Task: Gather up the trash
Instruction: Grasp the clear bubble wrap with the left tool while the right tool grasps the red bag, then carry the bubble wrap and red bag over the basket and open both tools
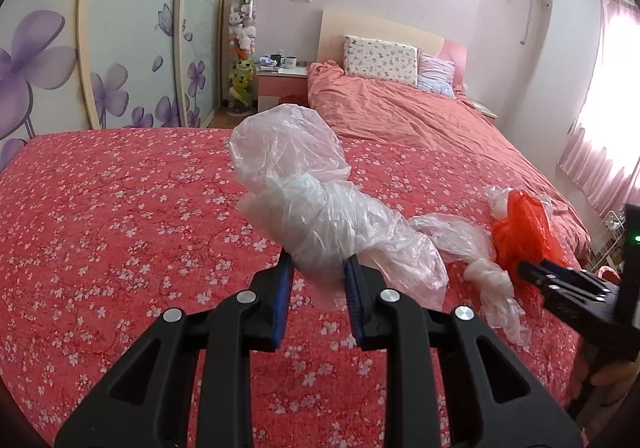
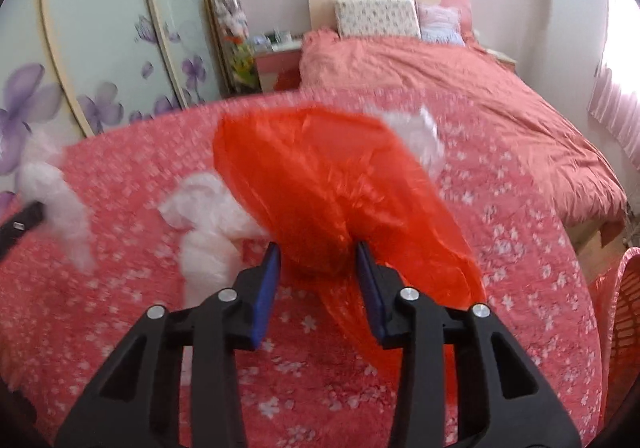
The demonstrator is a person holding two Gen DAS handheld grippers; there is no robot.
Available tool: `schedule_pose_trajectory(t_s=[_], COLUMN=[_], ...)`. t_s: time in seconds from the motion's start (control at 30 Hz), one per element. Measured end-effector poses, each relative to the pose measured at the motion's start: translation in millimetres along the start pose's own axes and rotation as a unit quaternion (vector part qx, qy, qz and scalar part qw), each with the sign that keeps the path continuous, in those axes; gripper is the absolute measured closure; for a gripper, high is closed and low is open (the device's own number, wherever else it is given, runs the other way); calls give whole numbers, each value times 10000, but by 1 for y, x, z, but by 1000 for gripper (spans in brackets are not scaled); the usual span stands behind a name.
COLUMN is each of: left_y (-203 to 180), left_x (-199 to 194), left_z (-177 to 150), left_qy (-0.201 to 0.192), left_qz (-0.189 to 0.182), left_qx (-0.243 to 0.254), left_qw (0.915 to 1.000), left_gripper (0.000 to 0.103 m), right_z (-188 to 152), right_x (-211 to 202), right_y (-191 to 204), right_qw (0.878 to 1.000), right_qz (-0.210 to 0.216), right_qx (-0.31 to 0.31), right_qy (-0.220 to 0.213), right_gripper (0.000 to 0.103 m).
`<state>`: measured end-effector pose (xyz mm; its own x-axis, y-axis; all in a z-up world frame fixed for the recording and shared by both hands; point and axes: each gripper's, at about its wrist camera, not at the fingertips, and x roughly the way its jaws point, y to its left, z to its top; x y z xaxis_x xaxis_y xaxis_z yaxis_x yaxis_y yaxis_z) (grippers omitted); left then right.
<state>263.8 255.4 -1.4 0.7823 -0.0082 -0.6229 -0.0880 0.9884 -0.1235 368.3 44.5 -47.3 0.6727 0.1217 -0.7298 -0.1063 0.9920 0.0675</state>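
In the left wrist view my left gripper point(image 1: 318, 268) is shut on a crumpled clear plastic bag point(image 1: 296, 167), which hangs lifted above the red flowered bedspread point(image 1: 120, 207). To its right lies a red plastic bag point(image 1: 520, 228), and my right gripper point(image 1: 522, 268) reaches into it from the right. The right wrist view, which is blurred, shows that gripper point(image 2: 319, 256) with its blue pads pressed on both sides of the red bag point(image 2: 312, 175). More clear bags point(image 2: 208, 207) lie just left of it. My left gripper point(image 2: 28, 217) shows at the far left edge of that view.
Another loose clear bag point(image 1: 464, 240) lies on the bedspread between the two grippers. A pink slatted basket point(image 2: 624, 308) stands at the bed's right edge. Pillows point(image 1: 380, 57) and a nightstand point(image 1: 280, 81) are at the far end, with a flowered wardrobe point(image 1: 52, 59) along the left.
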Motion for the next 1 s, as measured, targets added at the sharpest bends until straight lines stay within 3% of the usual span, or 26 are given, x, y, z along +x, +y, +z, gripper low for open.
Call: schedule_pose_trajectory(t_s=[0.07,0.17,0.57,1.0], left_y=[-1,-1,-36,-95], left_x=[0,-1,-18,-52], left_z=[-1,-3,-7,-12], left_qy=[7,17,-55,-169], left_qz=[-27,-54,-202,-431], left_qx=[9,6,233,665], left_qw=[10000,10000,9995,9967], left_gripper=[78,78,78,78], right_z=[-3,-6,-23,-46], right_x=[2,-8,-92,-152], right_y=[0,-4,-42,-79], right_qw=[9999,9999,9975,9930], right_qz=[-108,-14,74,13], right_qx=[-108,-126,212,546], right_qy=[49,2,-672,-1052], right_gripper=[90,98,98,98])
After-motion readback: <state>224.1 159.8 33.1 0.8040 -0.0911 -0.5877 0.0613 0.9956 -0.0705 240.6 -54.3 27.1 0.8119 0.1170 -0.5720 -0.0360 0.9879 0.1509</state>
